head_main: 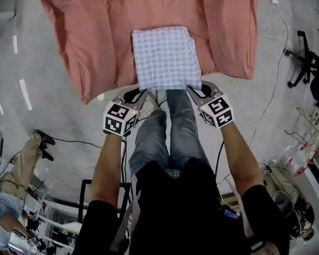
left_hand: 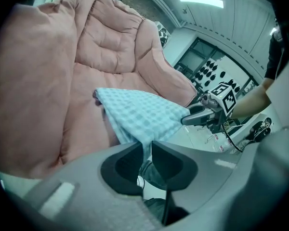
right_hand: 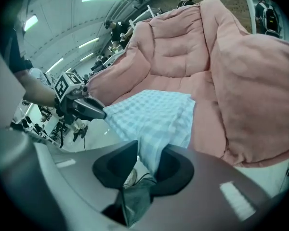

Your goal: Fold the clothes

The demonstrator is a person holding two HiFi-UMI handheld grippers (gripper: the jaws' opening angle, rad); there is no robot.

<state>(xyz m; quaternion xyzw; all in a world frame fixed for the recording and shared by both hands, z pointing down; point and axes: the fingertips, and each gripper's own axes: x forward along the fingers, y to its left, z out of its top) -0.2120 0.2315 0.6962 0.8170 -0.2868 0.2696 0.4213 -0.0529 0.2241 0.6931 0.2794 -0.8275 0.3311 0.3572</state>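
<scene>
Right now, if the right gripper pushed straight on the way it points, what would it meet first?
The checked cloth: its near corner already lies between the jaws of the right gripper. Behind it, probably the pink cushion.

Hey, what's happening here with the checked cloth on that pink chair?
A person works two hand-held tools on a folded checked cloth lying on a pink padded chair. The left tool pinches one near corner; the right tool has its jaws slightly apart around the other near corner.
</scene>
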